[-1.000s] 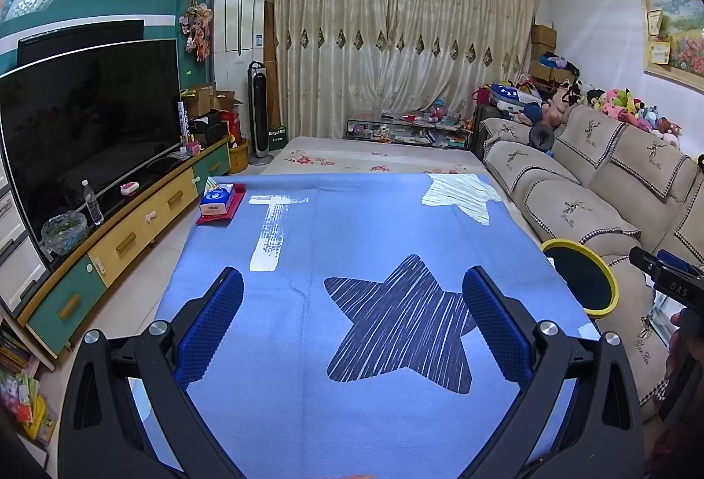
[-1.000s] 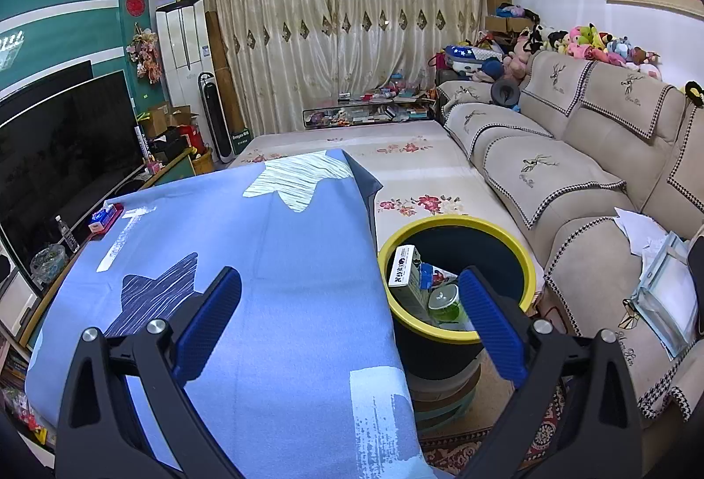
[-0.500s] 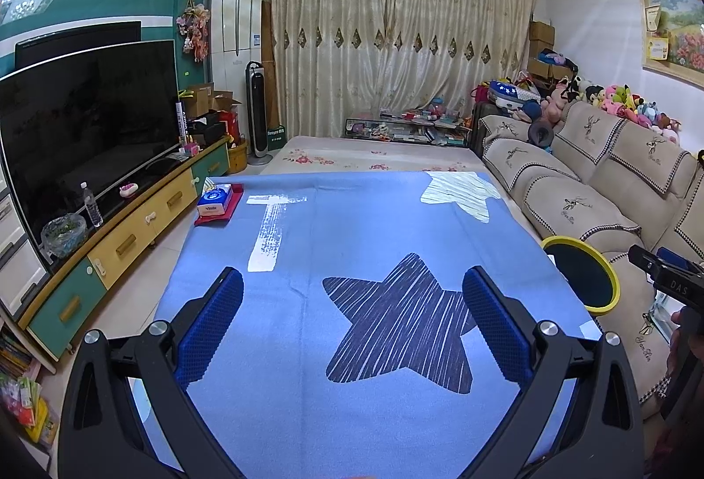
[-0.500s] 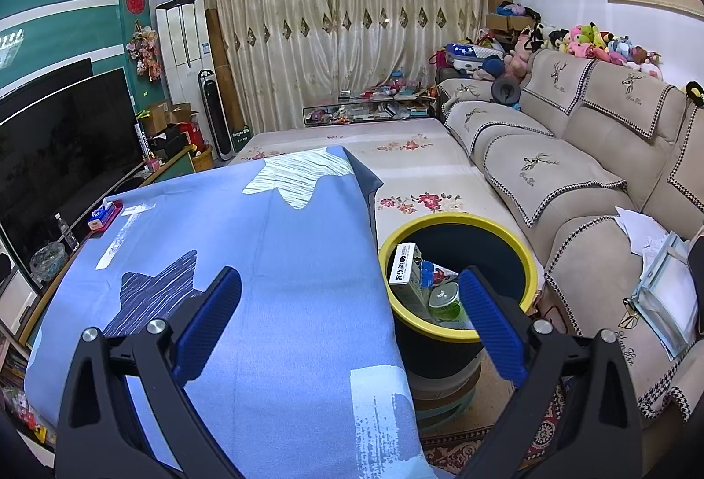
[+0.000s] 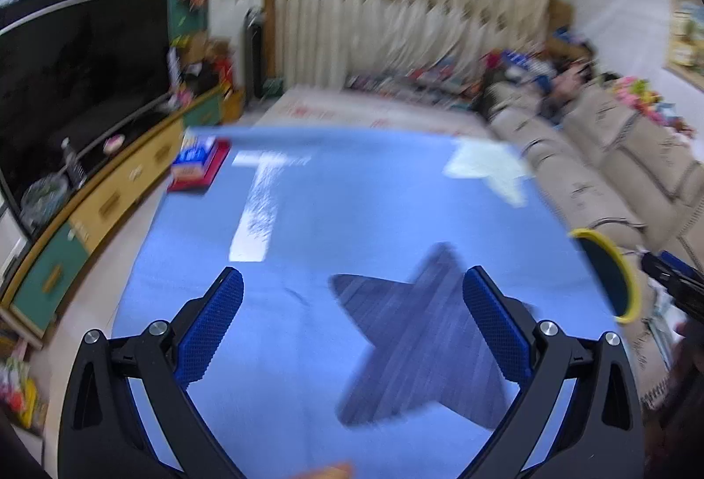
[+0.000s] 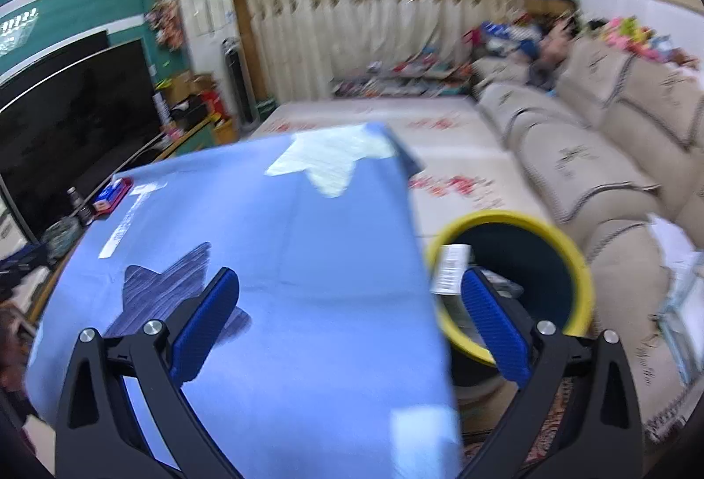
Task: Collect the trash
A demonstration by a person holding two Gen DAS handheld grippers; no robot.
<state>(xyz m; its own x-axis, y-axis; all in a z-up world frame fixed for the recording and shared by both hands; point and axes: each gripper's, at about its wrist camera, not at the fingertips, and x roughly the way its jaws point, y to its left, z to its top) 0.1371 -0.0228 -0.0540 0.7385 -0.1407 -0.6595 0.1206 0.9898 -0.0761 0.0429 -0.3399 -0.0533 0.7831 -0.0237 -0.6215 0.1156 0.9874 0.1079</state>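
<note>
Blue rubber-padded fingers of the left gripper [image 5: 352, 320] are standing wide apart over the blue star-patterned cloth [image 5: 352, 215] and are holding nothing. The right gripper [image 6: 350, 318] is also spread and empty, hanging at the cloth's right edge, just beside the yellow-rimmed dark trash bin [image 6: 567, 245].

A white barcode-printed carton [image 6: 449, 267] is leaning inside the bin against its near-left rim, so some trash is already collected. On the open cloth I am seeing no loose trash; both views are blurred, so small pieces could be missed. The only thing lying on it is the red and blue flat box [image 5: 198, 166], at the far left corner. Whether this is trash I cannot tell.

If it is the next thing, the left gripper is the nearer one, I judge. It is better to keep the fingers spread, approach low and flat, and close across the box's narrow side.

Nothing is standing between. The beige sofa [image 6: 616, 153] is close behind the bin and the black television [image 5: 79, 69] with its cabinet [image 5: 110, 197] is running along the left.
</note>
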